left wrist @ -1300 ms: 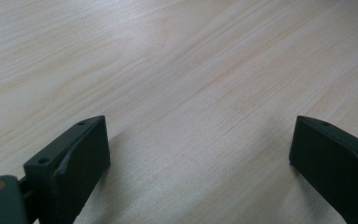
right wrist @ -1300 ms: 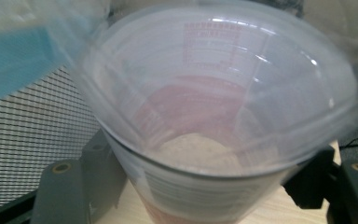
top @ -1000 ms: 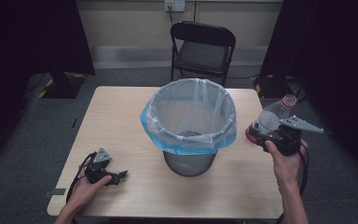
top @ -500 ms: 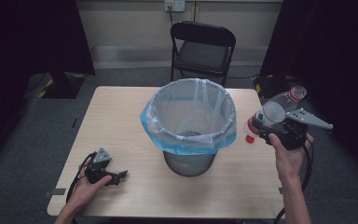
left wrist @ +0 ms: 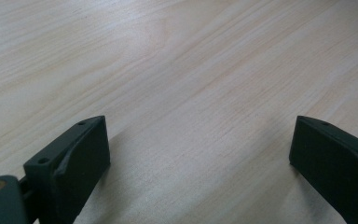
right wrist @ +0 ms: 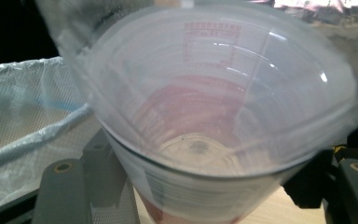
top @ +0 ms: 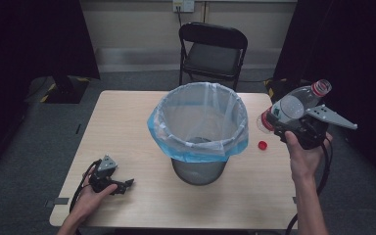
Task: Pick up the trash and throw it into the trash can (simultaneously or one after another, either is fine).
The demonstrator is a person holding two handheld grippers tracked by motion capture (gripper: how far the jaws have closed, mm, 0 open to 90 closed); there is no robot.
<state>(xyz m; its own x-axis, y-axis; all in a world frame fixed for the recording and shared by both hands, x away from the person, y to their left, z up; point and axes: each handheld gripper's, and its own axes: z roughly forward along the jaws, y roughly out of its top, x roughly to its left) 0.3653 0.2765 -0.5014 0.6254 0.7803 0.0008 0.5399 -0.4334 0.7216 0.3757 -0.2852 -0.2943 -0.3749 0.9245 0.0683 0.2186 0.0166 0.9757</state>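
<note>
Plastic bottle (top: 296, 104) clamped in right gripper (top: 293, 128), lifted right of bin (top: 199, 128). Step: carry to bin. Next: swing over the rim, release. Left gripper (top: 122, 185) wide, empty, on table (top: 127, 117).

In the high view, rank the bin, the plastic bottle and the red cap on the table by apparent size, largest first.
1. Bin, clearly largest.
2. Plastic bottle, held raised, so nearness to the camera may enlarge it.
3. Red cap, smallest.

I lifted my right gripper (top: 293, 122) higher beside the bin (top: 199, 127), and the plastic bottle (top: 296, 104) clamped in it tipped so its red neck pointed up and away.
</note>
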